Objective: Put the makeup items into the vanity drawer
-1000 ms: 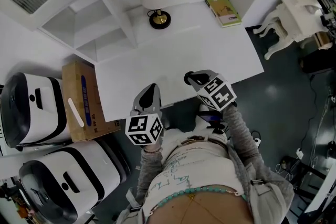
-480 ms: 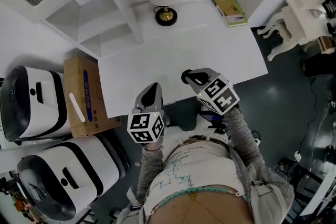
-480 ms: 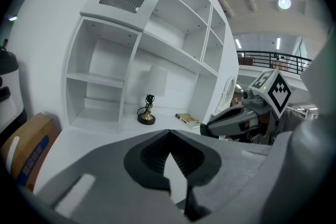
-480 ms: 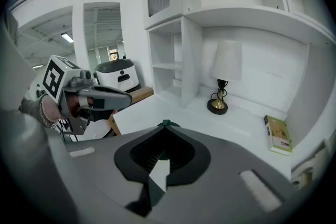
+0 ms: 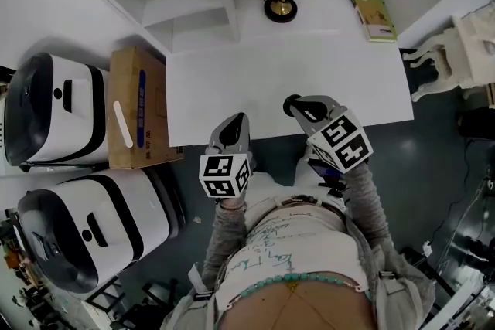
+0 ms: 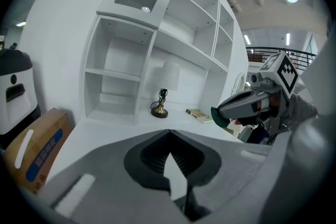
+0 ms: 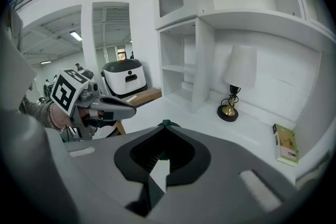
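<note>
White desk (image 5: pixel 255 81), long axis left to right. Left tongs (image 5: pixel 236 122) and right tongs (image 5: pixel 292 105) over its near edge, pointing across it toward the lamp (image 5: pixel 280 6). Drawer not made out. Left gripper view: clenched, empty. Right gripper view: likewise clenched, empty.
</note>
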The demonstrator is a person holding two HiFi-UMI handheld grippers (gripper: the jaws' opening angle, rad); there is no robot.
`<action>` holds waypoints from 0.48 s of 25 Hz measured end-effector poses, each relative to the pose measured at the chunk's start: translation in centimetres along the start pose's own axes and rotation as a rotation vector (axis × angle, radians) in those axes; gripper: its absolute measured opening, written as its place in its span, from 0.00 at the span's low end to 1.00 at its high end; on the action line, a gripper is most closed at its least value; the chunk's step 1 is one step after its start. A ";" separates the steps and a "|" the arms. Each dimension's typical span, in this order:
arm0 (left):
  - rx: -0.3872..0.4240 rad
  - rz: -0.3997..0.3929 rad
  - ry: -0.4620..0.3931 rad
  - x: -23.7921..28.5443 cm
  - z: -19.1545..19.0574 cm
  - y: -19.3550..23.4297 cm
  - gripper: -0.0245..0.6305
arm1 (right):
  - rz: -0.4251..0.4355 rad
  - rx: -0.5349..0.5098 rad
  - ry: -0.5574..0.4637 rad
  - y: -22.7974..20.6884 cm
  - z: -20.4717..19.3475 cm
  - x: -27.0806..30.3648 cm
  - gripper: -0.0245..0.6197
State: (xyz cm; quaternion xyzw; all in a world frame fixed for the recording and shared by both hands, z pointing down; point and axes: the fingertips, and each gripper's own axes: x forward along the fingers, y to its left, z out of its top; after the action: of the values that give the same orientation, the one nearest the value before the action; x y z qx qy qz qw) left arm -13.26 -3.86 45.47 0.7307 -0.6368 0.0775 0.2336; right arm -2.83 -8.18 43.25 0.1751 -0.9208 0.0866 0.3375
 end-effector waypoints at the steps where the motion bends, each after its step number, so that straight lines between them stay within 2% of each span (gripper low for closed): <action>1: -0.003 0.011 0.004 -0.2 -0.3 0.4 0.04 | 0.005 -0.005 0.002 0.2 0.1 0.2 0.08; 12: -0.082 0.078 0.072 -1.7 -4.4 3.4 0.04 | 0.070 -0.055 0.026 2.9 0.7 1.3 0.08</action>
State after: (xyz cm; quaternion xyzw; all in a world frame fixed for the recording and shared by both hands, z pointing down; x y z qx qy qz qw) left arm -16.07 -0.74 49.46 0.6920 -0.6586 0.0866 0.2828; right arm -5.29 -6.04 43.49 0.1324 -0.9240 0.0752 0.3508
